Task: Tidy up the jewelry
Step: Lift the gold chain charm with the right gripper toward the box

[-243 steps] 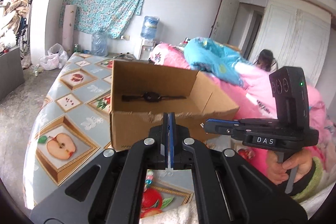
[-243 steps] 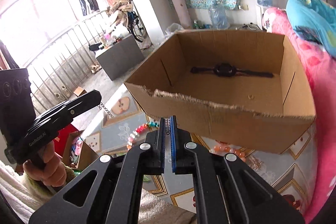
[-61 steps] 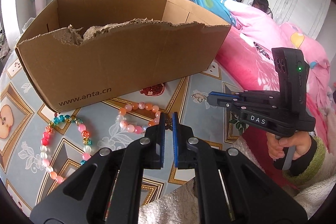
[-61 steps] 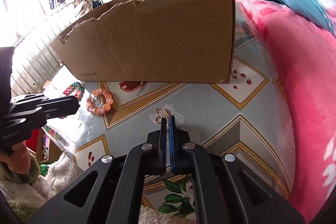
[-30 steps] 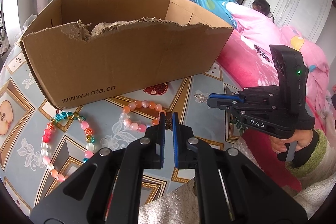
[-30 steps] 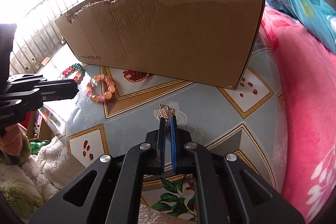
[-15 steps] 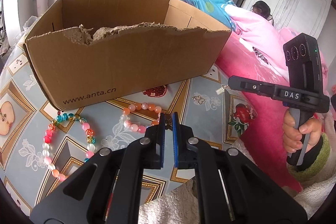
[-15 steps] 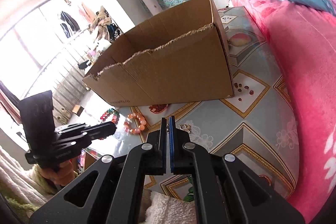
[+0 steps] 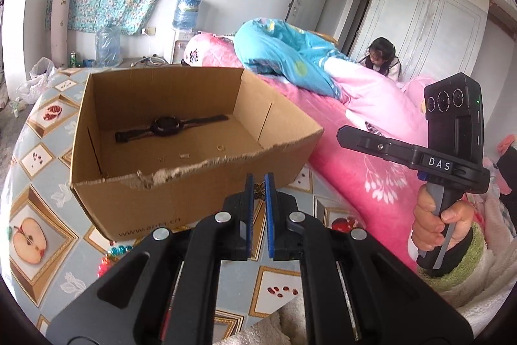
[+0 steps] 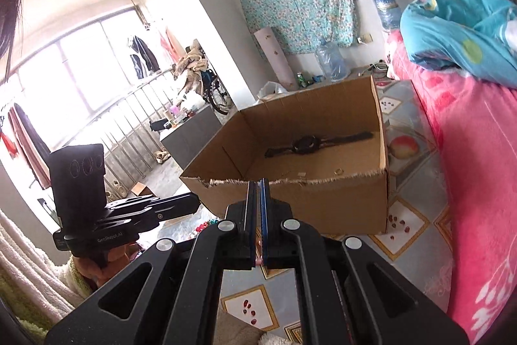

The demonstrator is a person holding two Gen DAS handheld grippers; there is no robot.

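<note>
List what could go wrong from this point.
1. The ring and tiny pieces lie loose on the floor of the cardboard box near the watch; further drops may scatter or tangle them.
2. The box's torn front rim is ragged and might snag a chain.
3. The beads on the table are partly hidden behind the left gripper, which could knock them.

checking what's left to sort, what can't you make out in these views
- Small bits on the cardboard box floor near the ring: too small to name, both views.
- Bead strands: left view, mostly hidden by the left tongs body; right view, blurred.
- Right tongs: pads nearly together, whether they pinch anything is unseeable.
- Brown speck in the left tongs' gap: too small.
</note>
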